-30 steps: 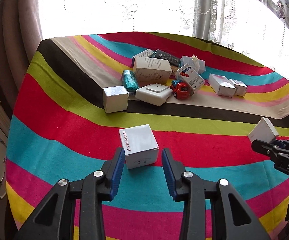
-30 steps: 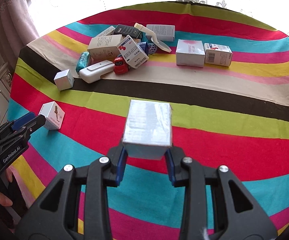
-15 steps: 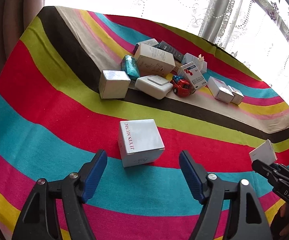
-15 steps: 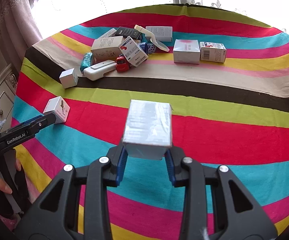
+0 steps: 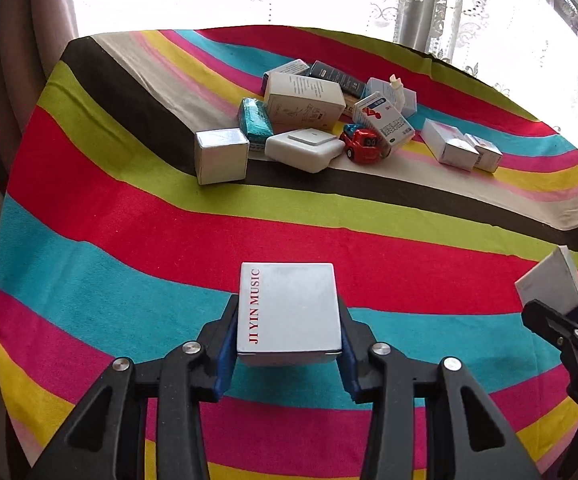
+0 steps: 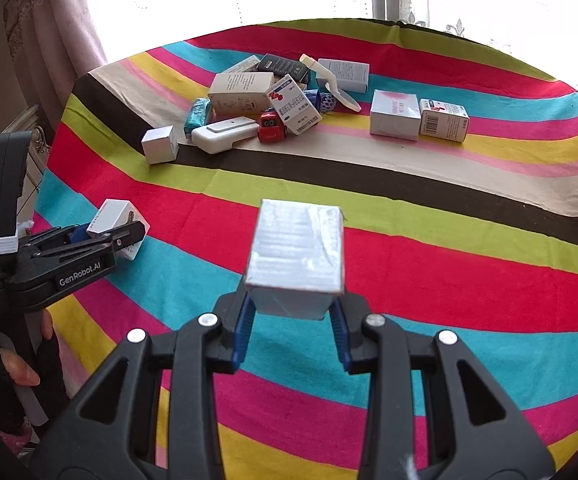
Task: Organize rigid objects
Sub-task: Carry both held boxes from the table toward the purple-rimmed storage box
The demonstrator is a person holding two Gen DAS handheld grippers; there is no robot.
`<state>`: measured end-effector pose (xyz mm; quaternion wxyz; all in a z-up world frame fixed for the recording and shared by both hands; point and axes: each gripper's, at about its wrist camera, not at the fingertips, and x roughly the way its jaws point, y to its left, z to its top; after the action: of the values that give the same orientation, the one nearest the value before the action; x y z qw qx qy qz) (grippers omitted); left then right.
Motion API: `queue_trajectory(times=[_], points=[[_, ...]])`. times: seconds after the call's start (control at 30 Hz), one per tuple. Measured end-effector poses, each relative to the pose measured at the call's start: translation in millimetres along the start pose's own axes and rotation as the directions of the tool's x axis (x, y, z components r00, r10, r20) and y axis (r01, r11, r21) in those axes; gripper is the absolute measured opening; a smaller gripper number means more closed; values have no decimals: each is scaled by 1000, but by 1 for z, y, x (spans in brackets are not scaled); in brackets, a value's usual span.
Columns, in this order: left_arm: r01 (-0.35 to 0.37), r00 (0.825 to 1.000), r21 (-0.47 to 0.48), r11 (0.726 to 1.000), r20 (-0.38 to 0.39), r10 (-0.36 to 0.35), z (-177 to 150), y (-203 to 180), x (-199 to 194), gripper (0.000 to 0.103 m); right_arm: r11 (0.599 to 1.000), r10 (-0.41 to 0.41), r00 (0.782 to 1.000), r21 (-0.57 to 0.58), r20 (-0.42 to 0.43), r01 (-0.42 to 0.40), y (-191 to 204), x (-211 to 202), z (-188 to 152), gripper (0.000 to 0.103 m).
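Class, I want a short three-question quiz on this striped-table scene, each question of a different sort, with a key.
1. True or false: the red toy car lies beside the white flat plastic device.
2. What is printed in red on the white square cardboard box between the left tongs?
3. The right tongs hold: A) a silver foil-wrapped box; B) a teal packet; C) nothing.

Key: 1 true; 2 JI YIN MUSIC; 3 A.

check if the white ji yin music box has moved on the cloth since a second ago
Cannot tell. In the left wrist view the JI YIN MUSIC box lies on the same red-teal stripe border as before. The left gripper has closed onto it.
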<state>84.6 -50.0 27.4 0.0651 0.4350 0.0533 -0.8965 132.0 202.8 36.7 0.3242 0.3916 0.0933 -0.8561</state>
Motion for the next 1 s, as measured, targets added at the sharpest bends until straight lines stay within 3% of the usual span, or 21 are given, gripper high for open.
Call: queue_trajectory(times=[0.27,0.6,1.0], points=[[23,999,124,992,30,-27,-17,-33,-28,43,999,-15,1000,-35,-11,14,11,-13,-6,39],[91,991,205,974,81,-109,-28,-71,-67,43,999,-46,997,15,58,45,0,-73,-16,39],[159,971,337,928,119,-209,-41,-123,-114,43,991,-125,987,59,102,120,-36,-140,-52,39]])
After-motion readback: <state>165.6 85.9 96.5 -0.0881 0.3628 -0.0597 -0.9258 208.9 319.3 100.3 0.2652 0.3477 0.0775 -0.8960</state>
